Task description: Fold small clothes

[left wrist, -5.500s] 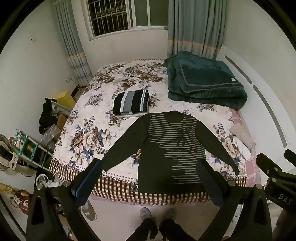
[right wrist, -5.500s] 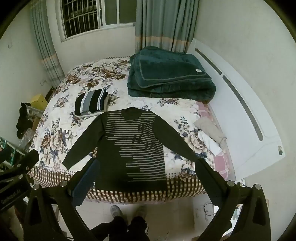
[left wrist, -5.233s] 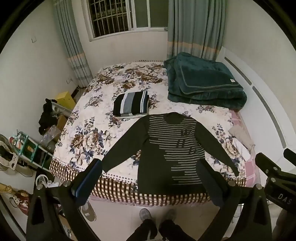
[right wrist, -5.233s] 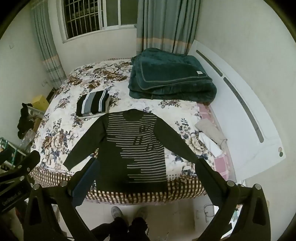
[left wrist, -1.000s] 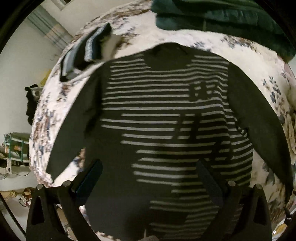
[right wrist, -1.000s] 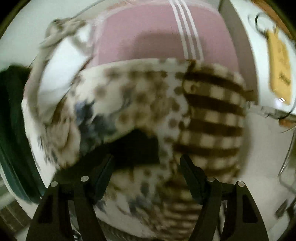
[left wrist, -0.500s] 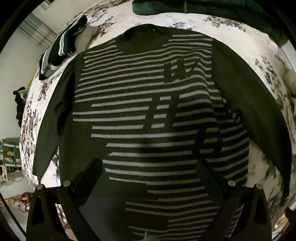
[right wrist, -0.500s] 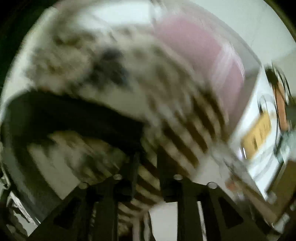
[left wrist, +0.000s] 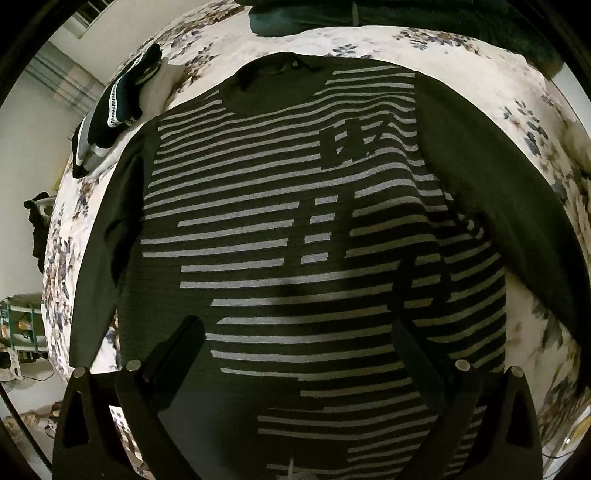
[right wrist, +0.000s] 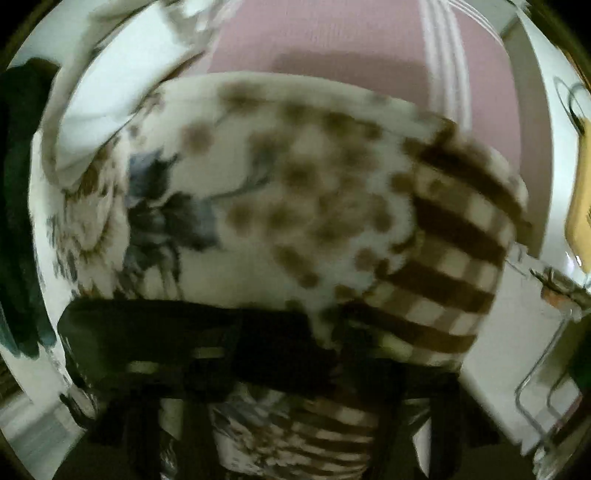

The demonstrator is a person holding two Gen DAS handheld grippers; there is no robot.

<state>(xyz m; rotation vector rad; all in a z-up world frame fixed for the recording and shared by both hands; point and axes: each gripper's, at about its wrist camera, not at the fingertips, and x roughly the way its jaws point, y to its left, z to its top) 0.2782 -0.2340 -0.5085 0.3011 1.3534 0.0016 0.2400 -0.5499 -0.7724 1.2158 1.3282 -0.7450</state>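
Observation:
A dark sweater with grey stripes (left wrist: 295, 229) lies flat on the flowered bedspread (left wrist: 480, 62), collar away from me, sleeves spread down both sides. My left gripper (left wrist: 295, 343) is open and hovers just above the sweater's lower front, holding nothing. In the blurred right wrist view my right gripper (right wrist: 284, 354) is shut on the dark cuff of the sweater's right sleeve (right wrist: 177, 328), near the bed's corner.
A folded striped garment (left wrist: 114, 110) lies at the far left of the bed. A dark green blanket (left wrist: 369, 14) lies at the head. The pink mattress sheet (right wrist: 332, 48) and checked spread border (right wrist: 454, 258) mark the bed's corner; a yellow object (right wrist: 581, 192) stands at right.
My left gripper has come lower and closer over the sweater. My right gripper has closed on the sleeve cuff and swung with it.

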